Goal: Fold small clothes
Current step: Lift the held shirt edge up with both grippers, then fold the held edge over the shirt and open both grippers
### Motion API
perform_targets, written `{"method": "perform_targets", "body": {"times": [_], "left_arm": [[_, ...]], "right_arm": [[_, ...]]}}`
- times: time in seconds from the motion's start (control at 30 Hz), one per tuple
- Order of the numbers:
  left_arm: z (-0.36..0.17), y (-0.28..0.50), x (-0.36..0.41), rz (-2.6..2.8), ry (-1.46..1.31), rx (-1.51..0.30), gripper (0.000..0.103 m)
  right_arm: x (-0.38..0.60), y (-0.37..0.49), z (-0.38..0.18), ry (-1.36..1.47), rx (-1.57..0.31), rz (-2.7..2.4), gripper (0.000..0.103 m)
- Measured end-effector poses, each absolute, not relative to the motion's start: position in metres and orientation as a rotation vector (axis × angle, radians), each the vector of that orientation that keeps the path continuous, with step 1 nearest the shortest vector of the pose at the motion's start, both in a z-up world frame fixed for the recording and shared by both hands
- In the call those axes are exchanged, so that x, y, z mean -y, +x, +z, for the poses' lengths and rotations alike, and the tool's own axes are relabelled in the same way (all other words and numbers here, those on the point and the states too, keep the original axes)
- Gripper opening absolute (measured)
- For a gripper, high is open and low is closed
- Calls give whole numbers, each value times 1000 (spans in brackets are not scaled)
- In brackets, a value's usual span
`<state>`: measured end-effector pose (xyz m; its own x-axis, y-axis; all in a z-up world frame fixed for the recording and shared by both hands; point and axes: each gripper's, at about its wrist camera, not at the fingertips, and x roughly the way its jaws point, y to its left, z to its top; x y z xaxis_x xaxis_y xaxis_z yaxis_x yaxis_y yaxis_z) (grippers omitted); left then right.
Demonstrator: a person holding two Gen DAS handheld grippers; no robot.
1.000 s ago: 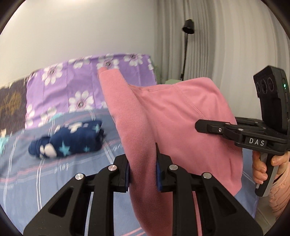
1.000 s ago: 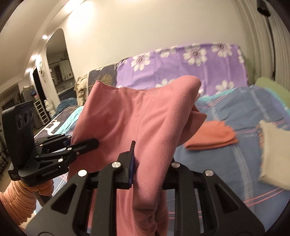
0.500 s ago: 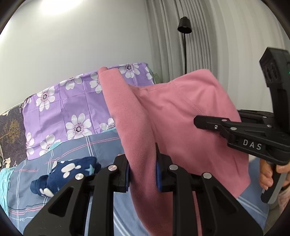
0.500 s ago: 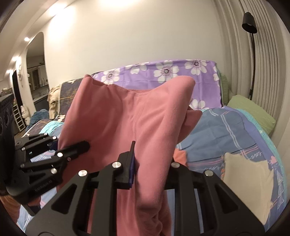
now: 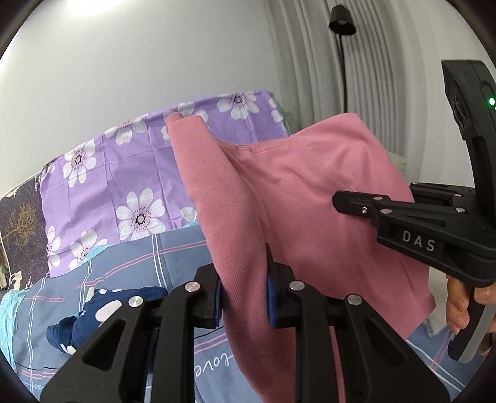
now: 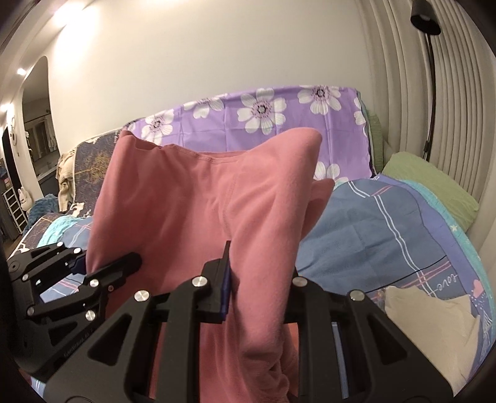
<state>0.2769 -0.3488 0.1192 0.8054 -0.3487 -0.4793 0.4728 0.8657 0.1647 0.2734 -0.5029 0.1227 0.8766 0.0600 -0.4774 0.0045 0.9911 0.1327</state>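
Behind everything runs a pale wall, with ribbed curtains and a black floor lamp (image 5: 341, 18) at the upper right of the left wrist view. Below them lies a bed (image 6: 372, 217) under a blue plaid cover, backed by a purple flowered sheet (image 5: 102, 186).

Filling the centre of both views, a pink garment (image 5: 294, 192) hangs in the air above the bed, stretched between the two tools. The left gripper (image 5: 243, 297) has its fingers closed on a thick fold of the cloth at the lower centre of its frame; the blue pad of one finger shows just beside the fabric. The right gripper (image 6: 259, 285) likewise has its fingers pinched on another bunch of the same garment, low in its own frame. Each tool also appears at the edge of the other's view, close against the cloth.

Other pieces lie on the bed: a navy garment with white spots (image 5: 102, 313) at the lower left of the left view, and a cream cloth (image 6: 434, 322) at the lower right of the right view.

My reading is that the step in hand is the lift and spread: the garment is held up by two points so it can hang out before folding. No fold seems made yet. The next move probably calls for lowering the cloth flat onto a free stretch of the cover, keeping both grips firm and level so it lands smooth and clear of the other pieces.
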Motion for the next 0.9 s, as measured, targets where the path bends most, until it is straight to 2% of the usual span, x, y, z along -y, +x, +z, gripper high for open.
{"method": "perform_targets", "body": {"times": [0.13, 0.17, 0.2, 0.23, 0.27, 0.33, 0.43, 0.5, 0.57, 0.77, 0.83, 0.9], "left_arm": [[98, 308, 359, -408, 280, -488, 22], [90, 317, 360, -393, 275, -502, 26], [79, 326, 361, -374, 262, -526, 34], [70, 330, 362, -346, 263, -543, 41], [52, 338, 362, -290, 276, -573, 50], [16, 345, 363, -276, 313, -642, 50], [-38, 339, 365, -295, 420, -759, 50], [-59, 326, 364, -293, 485, -753, 51], [-68, 306, 366, -285, 542, -690, 47], [-61, 281, 361, -313, 558, -692, 44], [-54, 270, 356, -343, 544, -678, 46], [-46, 255, 347, -366, 515, -656, 59]], "right_arm": [[507, 301, 102, 165, -519, 11, 20], [507, 306, 94, 172, -522, -9, 25], [510, 315, 82, 172, -536, -69, 32], [513, 320, 71, 171, -558, -122, 51], [517, 325, 54, 176, -594, -174, 58], [524, 325, 28, 223, -648, -167, 57], [528, 313, -23, 301, -787, -80, 36], [525, 301, -56, 262, -856, -106, 35], [527, 287, -75, 257, -840, -122, 38], [525, 263, -64, 267, -836, -196, 42], [513, 245, -55, 197, -804, -206, 44], [501, 219, -46, 151, -769, -186, 45]]}}
